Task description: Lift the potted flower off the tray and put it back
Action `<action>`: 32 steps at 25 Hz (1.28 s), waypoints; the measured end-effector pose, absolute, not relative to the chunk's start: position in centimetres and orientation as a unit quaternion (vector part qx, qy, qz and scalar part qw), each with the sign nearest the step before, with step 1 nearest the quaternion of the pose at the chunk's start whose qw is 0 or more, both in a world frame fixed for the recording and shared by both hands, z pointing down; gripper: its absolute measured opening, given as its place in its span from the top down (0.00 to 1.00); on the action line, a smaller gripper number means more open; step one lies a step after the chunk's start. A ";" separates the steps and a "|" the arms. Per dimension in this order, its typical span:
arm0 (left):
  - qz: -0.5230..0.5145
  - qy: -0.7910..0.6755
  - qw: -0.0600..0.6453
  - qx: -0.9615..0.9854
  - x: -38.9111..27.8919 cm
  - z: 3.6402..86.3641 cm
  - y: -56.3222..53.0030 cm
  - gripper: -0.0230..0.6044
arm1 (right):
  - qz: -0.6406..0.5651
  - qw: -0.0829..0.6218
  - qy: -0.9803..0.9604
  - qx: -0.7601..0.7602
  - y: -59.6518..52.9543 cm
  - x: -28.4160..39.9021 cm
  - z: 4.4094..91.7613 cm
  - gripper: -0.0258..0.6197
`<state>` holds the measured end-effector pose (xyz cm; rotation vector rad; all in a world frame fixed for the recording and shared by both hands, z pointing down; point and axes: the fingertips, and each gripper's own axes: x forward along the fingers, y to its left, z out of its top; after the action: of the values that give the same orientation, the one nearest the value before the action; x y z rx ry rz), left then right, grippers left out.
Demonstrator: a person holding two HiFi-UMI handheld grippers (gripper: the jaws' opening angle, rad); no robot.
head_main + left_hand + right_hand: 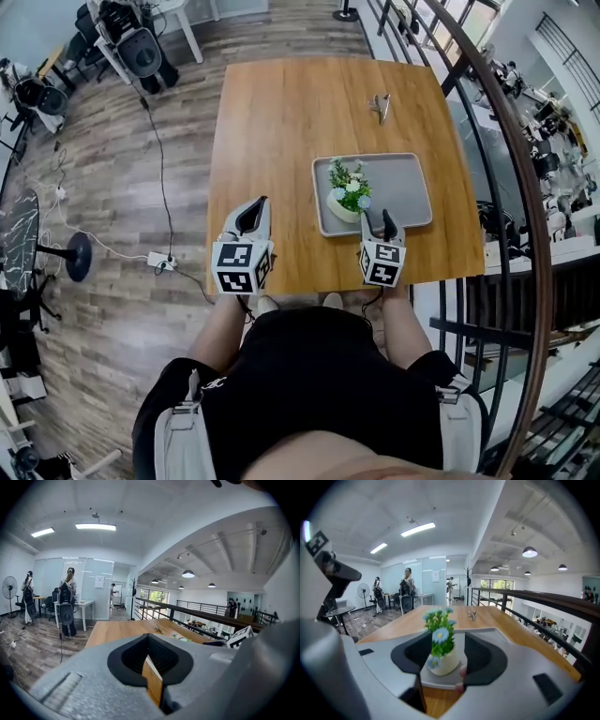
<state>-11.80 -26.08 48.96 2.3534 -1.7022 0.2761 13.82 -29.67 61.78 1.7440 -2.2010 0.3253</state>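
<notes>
A small cream pot of blue, white and green flowers [348, 193] stands on the left part of the grey tray [403, 187] on the wooden table. My right gripper [385, 223] hovers at the tray's near edge, just right of the pot. In the right gripper view the potted flower [442, 658] stands on the tray [434, 678] ahead of the gap between the jaws, and the pads do not press on it. That gripper [447, 645] is open. My left gripper [253, 215] is over bare table left of the tray; its jaws [148, 649] meet at the tips with nothing between them.
A small metal object [380, 106] lies on the far part of the table [281, 122] beyond the tray. A dark railing [487, 103] runs close along the table's right side. People, chairs and gear stand across the wooden floor to the far left [65, 602].
</notes>
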 end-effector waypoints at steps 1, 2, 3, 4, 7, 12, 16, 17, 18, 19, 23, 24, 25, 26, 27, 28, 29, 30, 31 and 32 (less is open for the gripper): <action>0.093 -0.571 0.111 0.808 -11.1 49.0 -26.5 0.94 | 0.101 0.141 -0.770 0.614 -29.7 14.1 60.1 0.63; 0.092 -0.563 0.110 0.814 -10.4 48.9 -26.9 0.94 | 0.089 0.125 -0.770 0.619 -29.8 14.4 58.3 0.63; 0.091 -0.556 0.108 0.819 -9.7 48.9 -27.2 0.94 | 0.077 0.108 -0.769 0.625 -29.9 14.7 56.5 0.63; 0.090 -0.550 0.107 0.823 -9.1 48.8 -27.5 0.94 | 0.065 0.093 -0.768 0.630 -30.0 15.0 54.7 0.63; 0.087 -0.533 0.103 0.835 -7.4 48.3 -27.9 0.94 | 0.031 0.061 -0.752 0.655 -30.1 16.2 49.9 0.67; 0.083 -0.500 0.092 0.857 -4.4 47.4 -28.6 0.94 | -0.019 0.009 -0.707 0.706 -29.1 19.1 43.3 0.90; 0.085 -0.476 0.088 0.871 -2.4 47.1 -28.3 0.94 | -0.032 -0.015 -0.691 0.722 -27.6 20.6 41.2 0.97; 0.086 -0.471 0.087 0.874 -1.9 47.0 -28.3 0.94 | -0.032 -0.017 -0.687 0.726 -27.3 21.0 41.0 0.97; 0.086 -0.465 0.086 0.877 -1.4 47.0 -28.2 0.94 | -0.029 -0.018 -0.684 0.728 -26.9 21.3 41.1 0.97; 0.087 -0.460 0.085 0.880 -1.0 47.0 -28.3 0.94 | -0.026 -0.020 -0.683 0.730 -26.6 21.7 41.2 0.97; 0.086 -0.447 0.081 0.887 0.4 46.6 -28.4 0.94 | -0.013 -0.019 -0.678 0.735 -25.6 22.8 41.7 0.97; 0.085 -0.446 0.080 0.888 0.6 46.5 -28.4 0.94 | -0.010 -0.019 -0.676 0.736 -25.5 23.0 41.8 0.97; 0.084 -0.444 0.079 0.888 0.8 46.4 -28.5 0.94 | -0.009 -0.019 -0.675 0.737 -25.3 23.2 41.9 0.97; 0.084 -0.443 0.078 0.889 1.0 46.3 -28.5 0.94 | -0.009 -0.018 -0.674 0.738 -25.2 23.3 42.0 0.97; 0.083 -0.441 0.077 0.890 1.2 46.2 -28.6 0.94 | -0.010 -0.017 -0.673 0.739 -25.1 23.3 42.0 0.97; 0.083 -0.440 0.076 0.891 1.3 46.1 -28.7 0.94 | -0.011 -0.017 -0.672 0.740 -25.0 23.4 42.1 0.97; 0.082 -0.439 0.075 0.892 1.5 46.0 -28.7 0.94 | -0.010 -0.017 -0.671 0.742 -25.1 23.5 42.1 0.97; 0.081 -0.438 0.074 0.892 1.6 46.0 -28.8 0.94 | -0.009 -0.018 -0.669 0.743 -25.1 23.7 42.2 0.97; 0.081 -0.438 0.073 0.892 1.7 45.9 -28.8 0.94 | -0.008 -0.019 -0.668 0.744 -25.2 23.8 42.2 0.97; 0.080 -0.438 0.072 0.892 1.9 45.8 -28.9 0.94 | -0.007 -0.019 -0.667 0.745 -25.2 24.0 42.3 0.97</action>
<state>1.89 -28.86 45.83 2.6813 -1.3159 0.2400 23.99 -25.22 42.30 2.3697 -2.1207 -0.0213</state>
